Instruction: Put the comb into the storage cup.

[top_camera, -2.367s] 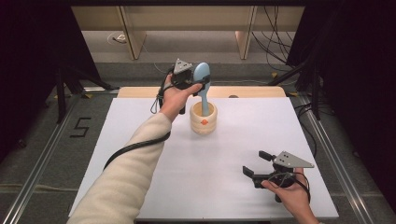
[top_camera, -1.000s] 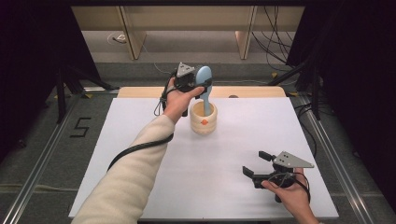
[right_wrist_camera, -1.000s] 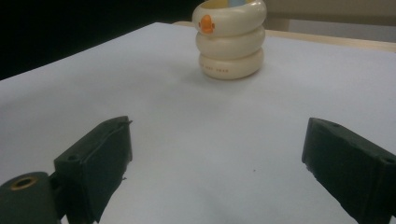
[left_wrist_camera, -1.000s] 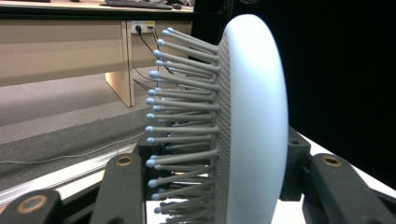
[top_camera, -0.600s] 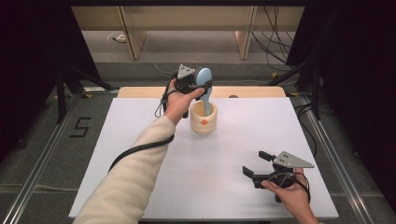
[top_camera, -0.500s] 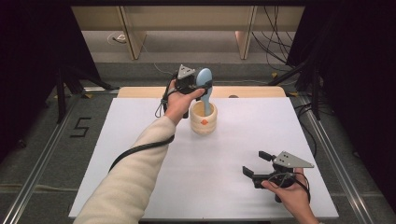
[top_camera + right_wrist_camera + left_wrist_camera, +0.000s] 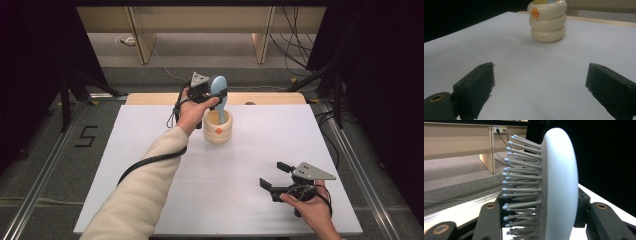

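High view: your left gripper (image 7: 212,95) clamps the brush (image 7: 218,86) upright, handle in the cup (image 7: 218,127); release remains; right gripper (image 7: 274,181) gapes empty.

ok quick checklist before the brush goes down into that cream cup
1. Left gripper clamped on the blue hairbrush: ok, a jaw sits on each side of the head.
2. Brush handle lined up over the ringed cream cup: ok, the handle points into its mouth.
3. Handle end resting on the cup's bottom: cannot tell.
4. Cup upright on the white table: ok.
5. Right gripper out of the way: ok, jaws open, nothing between them, at the near edge.
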